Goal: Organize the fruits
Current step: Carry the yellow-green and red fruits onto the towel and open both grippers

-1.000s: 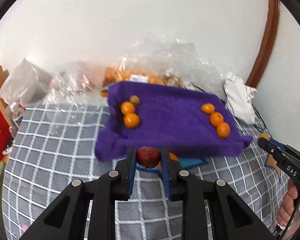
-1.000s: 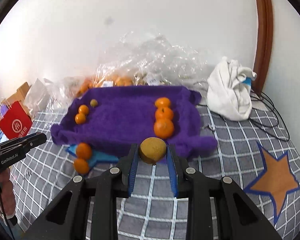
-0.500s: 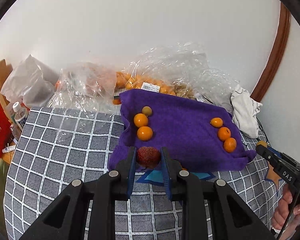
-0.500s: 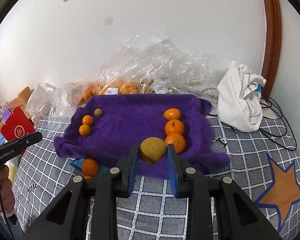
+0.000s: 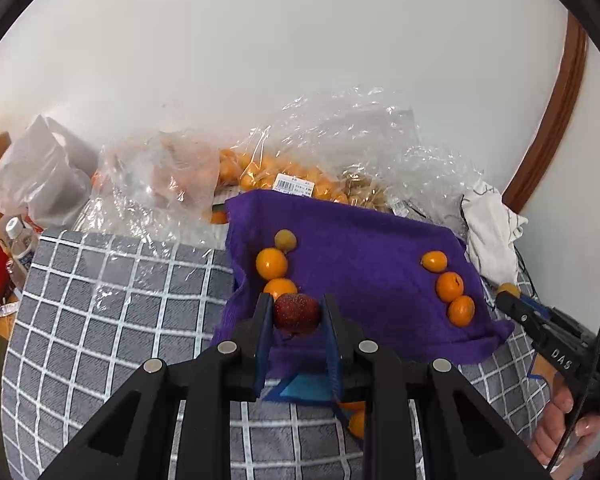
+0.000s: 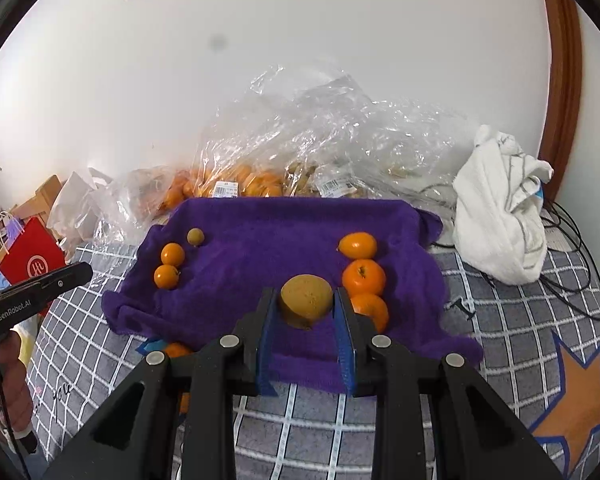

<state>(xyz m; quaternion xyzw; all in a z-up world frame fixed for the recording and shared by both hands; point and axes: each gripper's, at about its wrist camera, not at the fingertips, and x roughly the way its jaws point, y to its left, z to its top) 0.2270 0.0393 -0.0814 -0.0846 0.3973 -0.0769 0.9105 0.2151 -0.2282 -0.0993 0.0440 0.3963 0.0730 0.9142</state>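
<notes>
Above the towel's (image 5: 364, 264) near edge, both grippers are gripping fruit: left (image 5: 296, 316) a red berry (image 5: 297, 313), right (image 6: 306, 312) a brown fruit (image 6: 306, 301).

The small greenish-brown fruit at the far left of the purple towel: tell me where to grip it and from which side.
Grip the small greenish-brown fruit across its round middle, coming from above. It is nearly spherical, so any diameter works, but an orange fruit sits close in front of it on the purple towel; set the fingers left and right to clear it. Both grippers are now full.
</notes>
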